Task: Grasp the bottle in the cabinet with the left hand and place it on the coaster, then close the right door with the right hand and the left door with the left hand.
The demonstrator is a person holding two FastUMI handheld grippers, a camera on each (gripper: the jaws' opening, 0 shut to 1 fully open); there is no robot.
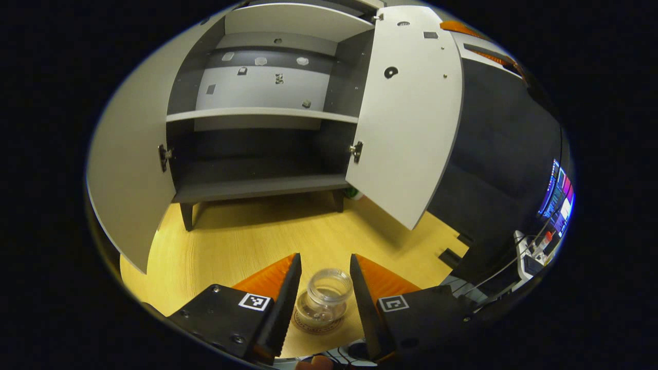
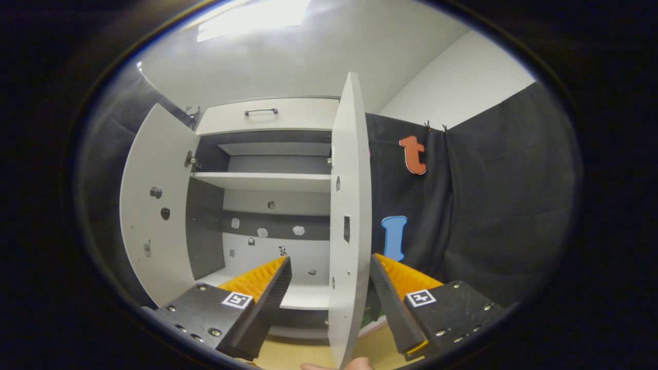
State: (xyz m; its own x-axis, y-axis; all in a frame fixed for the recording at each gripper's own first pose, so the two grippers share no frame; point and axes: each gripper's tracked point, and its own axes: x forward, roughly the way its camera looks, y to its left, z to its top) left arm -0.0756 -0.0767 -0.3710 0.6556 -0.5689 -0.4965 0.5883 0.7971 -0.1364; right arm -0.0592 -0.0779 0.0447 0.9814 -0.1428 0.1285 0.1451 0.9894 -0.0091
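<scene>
The coaster [image 1: 317, 321] is mostly hidden under the bottle [image 1: 325, 298], with a curved edge of it showing at the bottle's base, and its printed pattern is too small to make out. In the left gripper view the far right of the scene is cut off by the curve of the lens; a lit screen [image 1: 558, 195] and some cables there are blurred. The small marks on the cabinet's back panel cannot be told apart. At the bottom edge of each view a sliver of a hand shows.

The left gripper [image 1: 325, 288] looks slightly down at the counter [image 1: 236, 241], its two fingers spread wide to either side of the bottle with a gap on both sides, touching nothing. The right gripper [image 2: 329, 293] is raised and faces the cabinet [image 2: 267, 154] head on; its two fingers stand apart on either side of the right door's [image 2: 349, 205] free edge, which runs between them. Whether either finger touches the door cannot be told.

There is one bottle, clear and lidless, standing upright on the one coaster on the near part of the counter, in front of the cabinet. The cabinet has two doors, the left door [image 2: 154, 205] and the right one, both swung open, two bare shelves inside, and one handled drawer [image 2: 264, 115] on top.
</scene>
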